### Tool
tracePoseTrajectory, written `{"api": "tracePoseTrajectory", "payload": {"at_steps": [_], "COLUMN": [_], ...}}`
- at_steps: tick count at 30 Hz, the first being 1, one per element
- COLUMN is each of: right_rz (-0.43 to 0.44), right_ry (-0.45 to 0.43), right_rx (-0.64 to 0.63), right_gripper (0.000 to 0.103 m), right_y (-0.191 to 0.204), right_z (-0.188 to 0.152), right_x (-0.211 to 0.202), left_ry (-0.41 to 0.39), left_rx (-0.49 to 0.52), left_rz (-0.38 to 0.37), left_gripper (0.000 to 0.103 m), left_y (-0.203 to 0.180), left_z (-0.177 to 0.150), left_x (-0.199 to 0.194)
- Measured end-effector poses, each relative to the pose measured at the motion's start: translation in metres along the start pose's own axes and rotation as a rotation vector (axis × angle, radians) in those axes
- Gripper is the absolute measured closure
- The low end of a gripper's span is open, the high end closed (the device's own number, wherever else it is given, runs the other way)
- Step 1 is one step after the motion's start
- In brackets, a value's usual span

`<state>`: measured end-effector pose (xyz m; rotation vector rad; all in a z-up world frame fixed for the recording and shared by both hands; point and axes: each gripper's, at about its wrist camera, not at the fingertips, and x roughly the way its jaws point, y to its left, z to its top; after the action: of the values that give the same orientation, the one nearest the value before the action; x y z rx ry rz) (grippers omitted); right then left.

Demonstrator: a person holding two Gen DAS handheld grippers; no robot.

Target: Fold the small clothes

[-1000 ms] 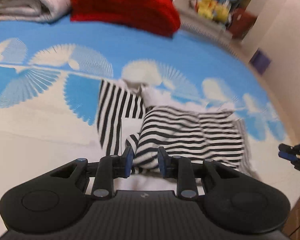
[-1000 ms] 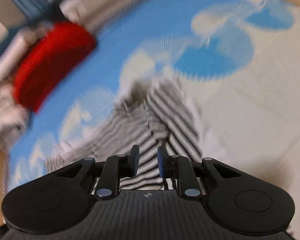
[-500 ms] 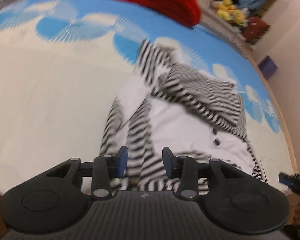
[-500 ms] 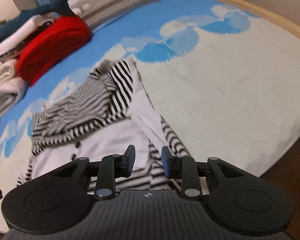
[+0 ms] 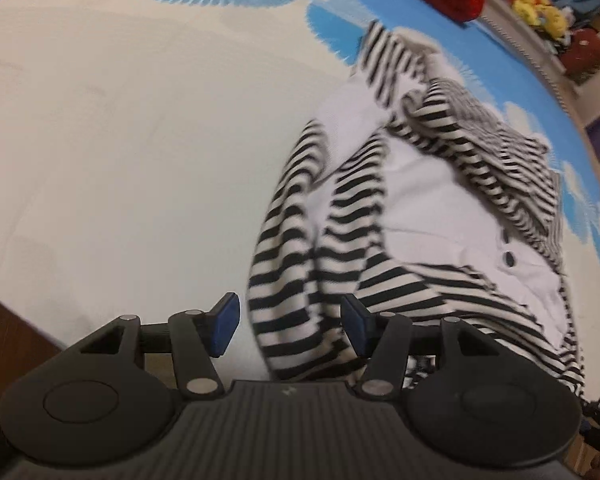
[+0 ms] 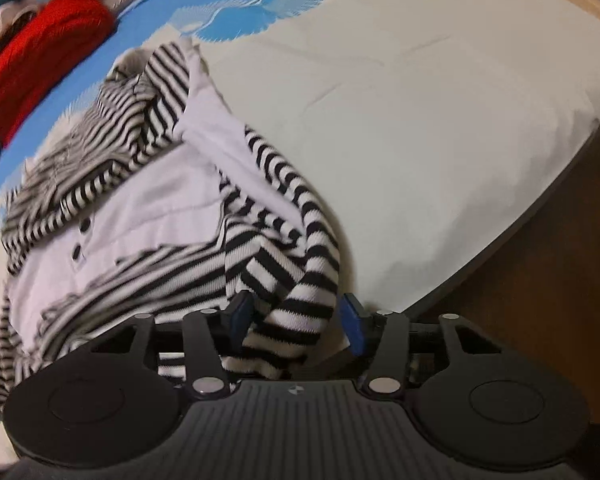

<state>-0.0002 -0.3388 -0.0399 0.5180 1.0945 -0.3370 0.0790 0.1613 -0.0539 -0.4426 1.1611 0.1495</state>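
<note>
A black-and-white striped garment with a white front panel and dark buttons lies spread and partly rumpled on a bed whose cover is cream near the edge and blue with pale fan shapes farther back. The garment sits close to the bed's near edge, with one striped sleeve at each lower corner.

The left claw points steeply down over the end of one striped sleeve. Its jaws are opening; the sleeve's fabric lies between the blue pads, but a gap shows on the left side and the pads do not press on it.

The right claw hangs over the other striped sleeve near the bed's edge, above the brown floor. Its jaws are opening as well; the cuff lies between them, close against the left pad and well clear of the right one, so nothing is gripped.

Behind the garment a red knitted item rests on the blue part of the cover. Yellow plush toys sit on a shelf beyond the bed in the left view. A small pale emblem marks each claw's ribbed housing; no readable writing shows on the garment, and the marks at the left view's lower right corner are too blurred to read.
</note>
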Motion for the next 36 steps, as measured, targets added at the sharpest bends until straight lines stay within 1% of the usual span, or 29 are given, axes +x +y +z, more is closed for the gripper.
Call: {"api": "tracePoseTrajectory", "payload": {"at_steps": [2, 4, 8, 11, 13, 14, 15, 16, 17, 18, 19, 22, 24, 25, 27, 28, 30, 32, 33, 34, 36], "right_rz": [-0.017, -0.021, -0.031, -0.035, -0.028, -0.021, -0.013, -0.006, 0.0, 0.007, 0.026, 0.102, 0.135, 0.137, 0.121, 0.111, 0.079, 0.038, 0.027, 0.018, 0.012], "right_ry": [0.037, 0.066, 0.067, 0.062, 0.062, 0.062, 0.061, 0.056, 0.049, 0.037, 0.015, -0.082, -0.125, -0.13, -0.088, -0.061, -0.018, 0.019, 0.031, 0.038, 0.043], "right_rx": [0.013, 0.026, 0.012, -0.031, -0.035, -0.034, -0.036, -0.042, -0.047, -0.047, -0.039, -0.011, -0.01, -0.009, 0.013, 0.026, 0.029, 0.013, 0.012, 0.011, 0.007], "right_gripper": [0.048, 0.047, 0.047, 0.053, 0.064, 0.067, 0.074, 0.081, 0.086, 0.093, 0.096, 0.097, 0.097, 0.097, 0.096, 0.094, 0.09, 0.086, 0.081, 0.079, 0.078], "right_y": [0.0, 0.001, 0.008, 0.015, 0.015, 0.015, 0.016, 0.017, 0.018, 0.018, 0.018, 0.015, 0.015, 0.015, 0.012, 0.011, 0.011, 0.013, 0.013, 0.013, 0.013], "right_z": [-0.001, -0.001, -0.003, -0.006, -0.006, -0.006, -0.006, -0.006, -0.006, -0.005, -0.004, 0.0, 0.002, 0.004, 0.005, 0.004, 0.001, -0.002, -0.003, -0.005, -0.006], "right_x": [0.008, 0.015, 0.016, 0.016, 0.016, 0.016, 0.015, 0.014, 0.013, 0.011, 0.007, -0.011, -0.02, -0.021, -0.013, -0.008, 0.001, 0.008, 0.011, 0.013, 0.014], "left_ry": [0.013, 0.014, 0.018, 0.043, 0.047, 0.047, 0.049, 0.054, 0.06, 0.066, 0.055, -0.018, -0.041, -0.039, -0.01, 0.007, 0.042, 0.063, 0.07, 0.075, 0.076], "left_rx": [-0.031, -0.052, -0.043, -0.047, -0.027, -0.009, 0.007, 0.02, 0.025, 0.023, 0.019, 0.006, -0.019, -0.03, -0.052, -0.057, -0.049, -0.029, -0.018, -0.011, -0.001], "left_rz": [0.028, 0.037, 0.039, 0.033, 0.041, 0.045, 0.046, 0.039, 0.031, 0.018, 0.012, -0.022, -0.056, -0.063, -0.058, -0.042, -0.007, 0.02, 0.029, 0.032, 0.036], "left_gripper": [0.042, 0.042, 0.042, 0.043, 0.044, 0.048, 0.06, 0.07, 0.093, 0.097, 0.098, 0.098, 0.097, 0.097, 0.095, 0.094, 0.082, 0.075, 0.074, 0.074, 0.074], "left_y": [0.005, 0.009, 0.008, 0.006, 0.0, -0.003, -0.006, -0.008, -0.009, -0.009, -0.009, -0.009, -0.008, -0.007, -0.006, -0.005, -0.005, -0.006, -0.007, -0.007, -0.008], "left_z": [-0.002, -0.004, -0.003, -0.004, -0.005, -0.006, -0.006, -0.006, -0.006, -0.006, -0.005, -0.001, 0.0, 0.0, -0.001, -0.002, -0.003, -0.004, -0.005, -0.005, -0.005], "left_x": [0.007, 0.01, 0.014, 0.021, 0.025, 0.026, 0.027, 0.028, 0.029, 0.029, 0.026, 0.01, 0.004, 0.004, 0.009, 0.012, 0.018, 0.023, 0.025, 0.027, 0.028]}}
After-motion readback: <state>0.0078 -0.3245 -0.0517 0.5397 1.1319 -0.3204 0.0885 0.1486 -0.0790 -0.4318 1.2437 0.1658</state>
